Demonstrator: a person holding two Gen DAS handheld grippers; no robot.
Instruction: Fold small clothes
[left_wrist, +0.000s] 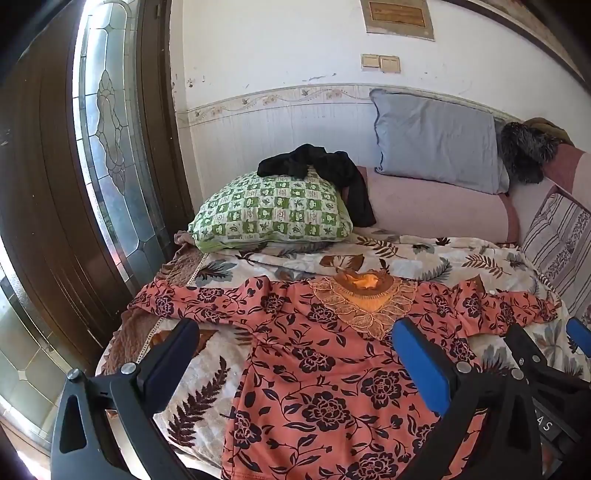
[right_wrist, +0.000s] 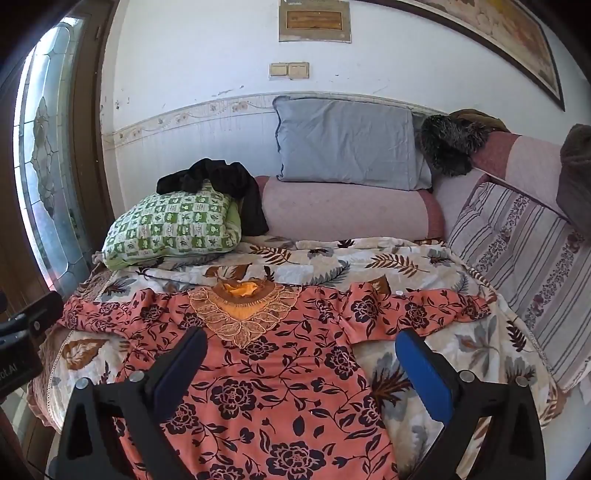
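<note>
garment: coral floral blouse (left_wrist: 332, 387) lies flat, face up on the leaf-print blanket (left_wrist: 207, 398), both sleeves spread sideways, embroidered neckline (left_wrist: 364, 302) pointing toward the pillows.
left gripper (left_wrist: 295, 354): fingers spread wide, nothing between them; hovers over the blouse's left half, not touching the cloth as far as I can tell.
right gripper (right_wrist: 303, 362): fingers spread wide, holding nothing; sits over the blouse's right side and the blanket beside it.
left view only: right gripper's blue pad and black frame (left_wrist: 576, 334) at the right edge; blouse's left sleeve end (left_wrist: 155, 299) close to the blanket edge; more of the stained-glass door (left_wrist: 107, 122).
right view only: left gripper's body (right_wrist: 26, 332) at the left edge; full striped cushion (right_wrist: 517, 280); framed picture (right_wrist: 517, 40) on the wall; blouse's right sleeve (right_wrist: 424, 306) out to its cuff.
both views: green checked pillow (right_wrist: 173, 225) with black garment (right_wrist: 221, 181) draped on it, grey-blue pillow (right_wrist: 347, 147) atop a pink bolster (right_wrist: 343, 210), dark furry item (right_wrist: 450, 144) at the corner.
</note>
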